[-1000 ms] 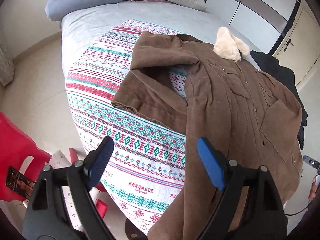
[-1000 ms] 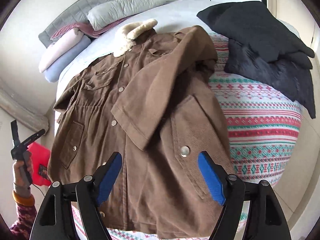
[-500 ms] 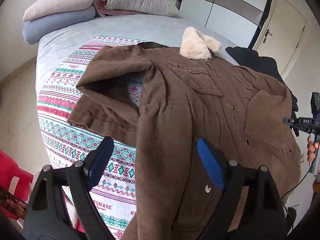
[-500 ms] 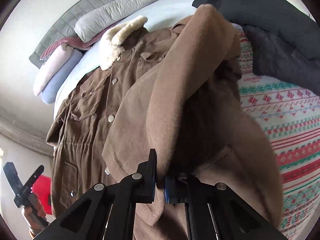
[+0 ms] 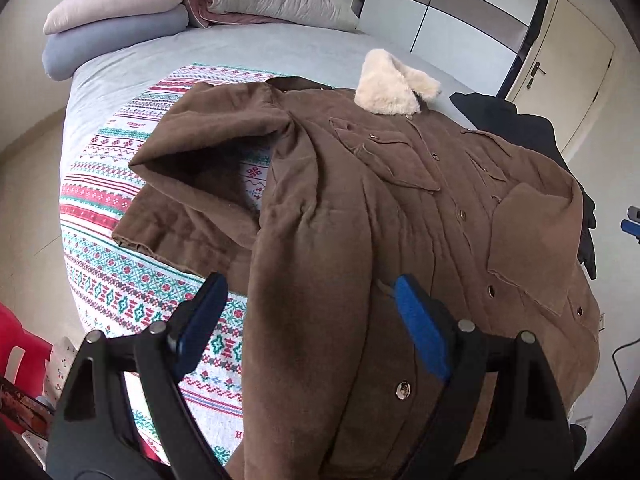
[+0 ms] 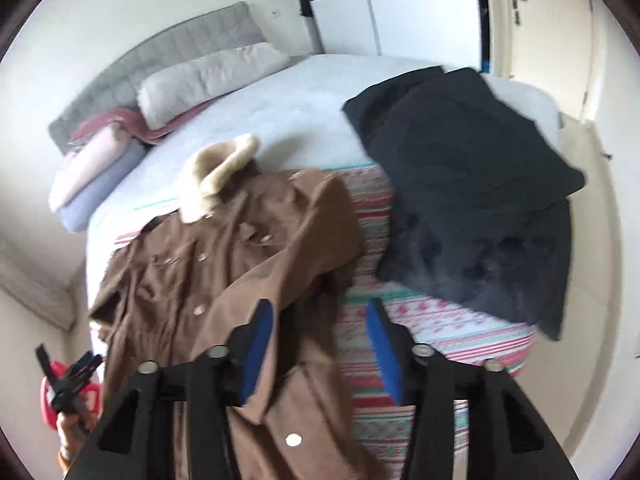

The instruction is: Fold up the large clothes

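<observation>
The left tool is held tilted downward with its blue pads set wide apart and nothing gripped. The right tool is likewise angled down; its jaws have just been opening, and nothing is clamped between them.

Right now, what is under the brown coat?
The brown coat lies on a patterned blanket over the grey bed. Whatever sits beneath its body is covered.

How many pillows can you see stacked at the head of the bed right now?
3 clearly: a pink pillow lying on a blue-grey pillow at the left, and a grey-white pillow resting on a folded maroon blanket. Others may be hidden behind.
</observation>
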### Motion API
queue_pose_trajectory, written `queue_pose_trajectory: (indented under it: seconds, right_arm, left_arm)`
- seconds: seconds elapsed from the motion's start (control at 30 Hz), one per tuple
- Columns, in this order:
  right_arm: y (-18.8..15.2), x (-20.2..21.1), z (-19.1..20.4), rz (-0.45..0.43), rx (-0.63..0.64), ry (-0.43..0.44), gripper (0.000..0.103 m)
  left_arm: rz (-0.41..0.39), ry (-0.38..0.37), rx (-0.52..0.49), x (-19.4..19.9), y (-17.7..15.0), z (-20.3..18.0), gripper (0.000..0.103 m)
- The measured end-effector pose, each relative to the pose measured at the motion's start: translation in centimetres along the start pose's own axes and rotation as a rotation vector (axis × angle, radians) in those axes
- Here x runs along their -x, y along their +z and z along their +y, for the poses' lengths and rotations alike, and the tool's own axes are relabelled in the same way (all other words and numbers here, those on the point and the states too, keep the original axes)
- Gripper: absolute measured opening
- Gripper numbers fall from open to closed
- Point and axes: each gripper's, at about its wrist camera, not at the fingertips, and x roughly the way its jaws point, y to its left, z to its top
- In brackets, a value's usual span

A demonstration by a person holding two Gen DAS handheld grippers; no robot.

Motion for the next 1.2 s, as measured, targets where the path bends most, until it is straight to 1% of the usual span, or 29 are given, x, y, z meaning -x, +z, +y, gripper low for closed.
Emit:
queue_pose_trajectory:
  seconds: [0.07, 0.17, 0.23, 0.3, 0.37, 0.4, 0.5, 0.57, 0.6, 0.63, 0.7, 0.77, 0.83, 0.9, 1.0, 1.1, 1.13, 1.2]
  right_arm:
    - [-3.2, -3.2, 1.7, 0.069, 0.025, 0.059, 0.065]
    - [-7.0, -7.6, 3.1, 0.144, 0.011, 0.126, 0.065]
    - [-8.7, -10.3, 3.5, 0.197, 0.004, 0.119, 0.065]
    - [-9.6, -12.3, 3.5, 0.222, 0.002, 0.07, 0.065]
    - [-9.8, -13.3, 3.6, 0.207, 0.017, 0.022, 0.066]
    - [-9.8, -13.7, 3.8, 0.197, 0.018, 0.022, 0.066]
    - [-8.9, -14.1, 4.5, 0.133, -0.011, 0.063, 0.066]
    - [-8.2, -14.4, 5.2, 0.087, -0.004, 0.088, 0.063]
    - [-7.7, -14.4, 5.8, 0.076, 0.024, 0.084, 0.042]
    - [-7.3, -14.4, 6.4, 0.087, 0.071, 0.057, 0.004]
    - [-6.1, -13.3, 6.9, 0.106, 0.138, -0.027, 0.004]
    - [-4.6, -11.0, 7.1, 0.098, 0.23, -0.142, 0.003]
    - [-2.8, -8.1, 7.0, 0.061, 0.337, -0.308, 0.003]
    - [-0.7, -5.5, 6.1, 0.046, 0.401, -0.459, 0.003]
    - [2.9, -2.3, 3.4, 0.023, 0.43, -0.681, 0.003]
    - [6.7, 0.0, 0.4, -0.023, 0.402, -0.871, 0.003]
    - [8.1, 0.3, -0.6, -0.032, 0.387, -0.924, 0.003]
    - [10.5, 0.3, -3.3, -0.035, 0.337, -0.999, 0.003]
  left_arm:
    - [0.012, 0.009, -0.012, 0.0, -0.1, -0.6, 0.086]
    - [0.02, 0.034, -0.019, 0.1, -0.3, -1.2, 0.086]
    - [0.043, 0.052, -0.018, -0.2, -0.5, -1.5, 0.087]
    - [0.076, 0.057, -0.012, -0.5, -0.7, -1.6, 0.088]
    - [0.103, 0.057, -0.003, -0.8, -1.1, -1.7, 0.093]
    - [0.106, 0.056, 0.001, -1.0, -1.2, -1.8, 0.094]
    - [0.117, 0.064, -0.002, -1.4, -1.5, -2.3, 0.097]
    - [0.129, 0.06, 0.0, -1.7, -1.5, -2.6, 0.097]
    - [0.13, 0.062, 0.0, -1.6, -1.5, -2.8, 0.097]
    - [0.13, 0.065, -0.003, -1.5, -1.5, -2.8, 0.097]
    - [0.13, 0.062, -0.012, -1.2, -1.3, -2.8, 0.097]
    - [0.122, 0.063, -0.018, -0.8, -0.9, -2.5, 0.097]
    - [0.111, 0.077, -0.014, -0.6, -0.4, -1.9, 0.097]
    - [0.104, 0.088, -0.008, -0.5, 0.1, -1.3, 0.097]
    - [0.09, 0.11, 0.002, -0.2, 0.8, -0.3, 0.097]
    - [0.072, 0.132, 0.02, 0.2, 1.5, 0.8, 0.097]
    - [0.066, 0.134, 0.028, 0.3, 1.7, 1.3, 0.097]
    - [0.057, 0.145, 0.042, 0.6, 2.0, 2.3, 0.097]
